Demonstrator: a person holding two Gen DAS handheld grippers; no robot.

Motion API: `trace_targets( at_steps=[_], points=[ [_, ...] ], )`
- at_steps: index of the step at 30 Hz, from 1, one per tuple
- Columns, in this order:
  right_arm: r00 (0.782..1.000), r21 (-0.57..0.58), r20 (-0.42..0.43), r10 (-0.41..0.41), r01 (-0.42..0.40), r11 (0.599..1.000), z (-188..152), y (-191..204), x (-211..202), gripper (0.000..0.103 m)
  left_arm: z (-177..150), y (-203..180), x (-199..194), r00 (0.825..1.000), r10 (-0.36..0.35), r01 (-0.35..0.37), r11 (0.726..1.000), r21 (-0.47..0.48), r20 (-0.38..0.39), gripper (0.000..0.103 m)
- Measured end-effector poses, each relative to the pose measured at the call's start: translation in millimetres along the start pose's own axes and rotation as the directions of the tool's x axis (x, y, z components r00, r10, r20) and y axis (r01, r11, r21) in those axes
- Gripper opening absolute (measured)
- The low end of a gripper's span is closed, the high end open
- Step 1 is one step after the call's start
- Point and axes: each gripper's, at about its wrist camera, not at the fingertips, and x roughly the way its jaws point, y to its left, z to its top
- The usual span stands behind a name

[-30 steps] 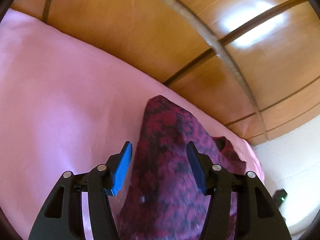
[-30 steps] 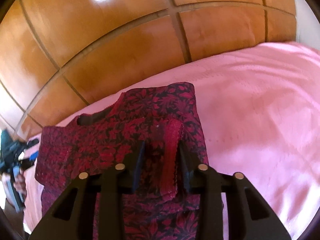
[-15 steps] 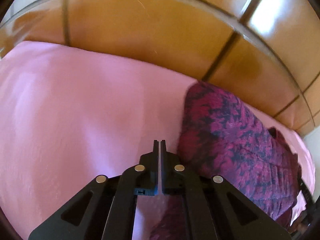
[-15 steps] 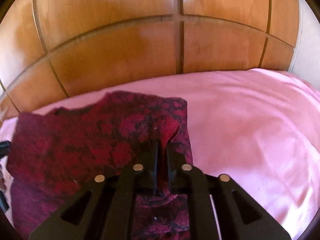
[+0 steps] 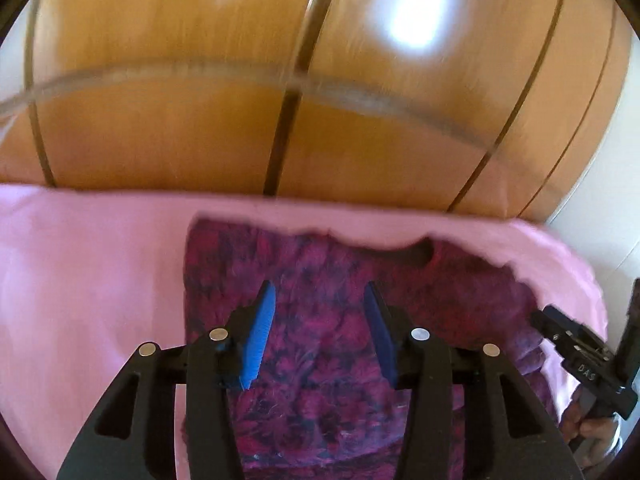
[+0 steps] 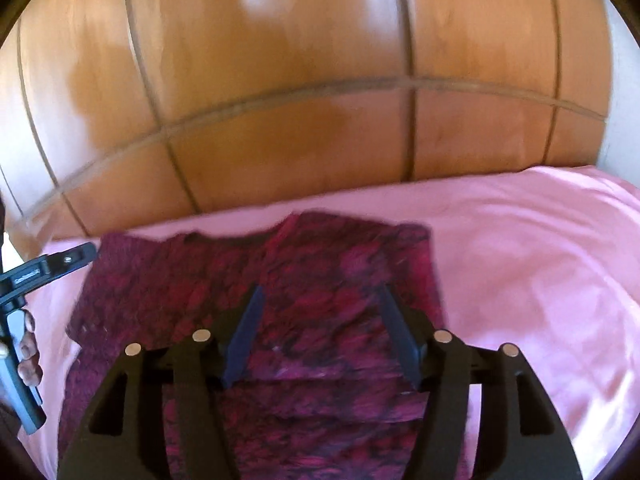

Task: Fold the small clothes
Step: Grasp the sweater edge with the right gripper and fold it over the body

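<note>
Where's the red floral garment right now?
The red floral garment lies on the pink bedsheet, near the wooden headboard, under both open grippers: left gripper, right gripper.

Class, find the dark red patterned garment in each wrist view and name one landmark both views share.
Left wrist view: the garment lies centre to right on the pink sheet, behind the open left tool.
Right wrist view: the garment lies centre to left, behind the open right tool.
Shared landmark: the wooden panelled wall.
</note>
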Motion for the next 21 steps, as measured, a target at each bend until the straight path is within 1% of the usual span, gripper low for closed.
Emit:
trace_targets(
  at_steps=[1, 3, 4, 5, 6, 8, 13, 14, 15, 18, 19, 21],
  points=[
    [1.0, -0.001, -0.022, -0.002, 0.002, 1.0, -2.8, 3.6, 7.6, 0.06, -1.0, 5.3, 8.1, 0.999, 0.036, -0.037, 0.999, -0.006, -0.023, 0.035],
    [0.998, 0.002, -0.064, -0.002, 0.002, 1.0, -8.5, 7.8, 28.4, 0.061, -9.1, 17.5, 27.6, 0.994, 0.088, -0.09, 0.996, -0.02, -0.066, 0.023],
    [0.997, -0.003, -0.07, -0.009, 0.009, 1.0, -11.0, 9.4, 35.9, 0.061, -11.6, 21.7, 30.6, 0.995, 0.074, -0.076, 0.996, -0.035, -0.069, 0.023],
    [0.997, -0.003, -0.072, -0.014, 0.013, 1.0, -13.2, 10.3, 42.1, 0.062, -13.7, 25.3, 30.8, 0.997, 0.055, -0.057, 0.997, -0.047, -0.056, 0.021],
    [0.998, -0.005, -0.066, -0.02, 0.019, 1.0, -13.2, 11.8, 46.5, 0.064, -14.6, 26.0, 30.9, 0.997, 0.065, -0.067, 0.997, -0.046, -0.046, 0.014],
    [0.998, -0.02, -0.061, -0.029, 0.027, 0.999, -10.2, 13.5, 51.4, 0.065, -18.5, 32.7, 28.8, 0.997, 0.07, -0.072, 0.996, -0.054, -0.037, 0.013],
    [0.998, -0.02, -0.063, -0.025, 0.023, 1.0, -8.1, 12.0, 48.2, 0.065, -25.3, 34.3, -1.5, 0.996, 0.089, -0.087, 0.992, -0.095, 0.016, 0.014],
    [0.998, -0.025, -0.062, -0.02, 0.018, 1.0, -6.5, 13.4, 44.9, 0.068, -28.0, 32.4, -9.6, 0.996, 0.083, -0.08, 0.993, -0.088, 0.027, 0.015],
    [0.999, -0.025, -0.053, -0.007, 0.005, 1.0, -3.2, 11.8, 37.3, 0.069, -33.8, 29.1, -14.3, 0.996, 0.079, -0.077, 0.995, -0.067, 0.034, 0.022],
    [0.999, 0.003, -0.037, 0.017, -0.017, 1.0, -2.8, 3.6, 20.6, 0.07, -44.9, 29.3, -12.4, 0.995, 0.093, -0.092, 0.995, -0.035, 0.021, 0.022],
    [0.999, 0.012, -0.043, 0.02, -0.019, 1.0, -5.4, 0.8, 16.7, 0.071, -46.7, 30.9, -7.9, 0.995, 0.098, -0.097, 0.995, -0.034, 0.015, 0.022],
    [0.998, 0.02, -0.069, 0.003, -0.001, 1.0, -12.6, -4.7, 22.3, 0.072, -48.7, 35.0, -0.1, 0.995, 0.096, -0.096, 0.994, -0.053, -0.001, 0.022]
  ],
)
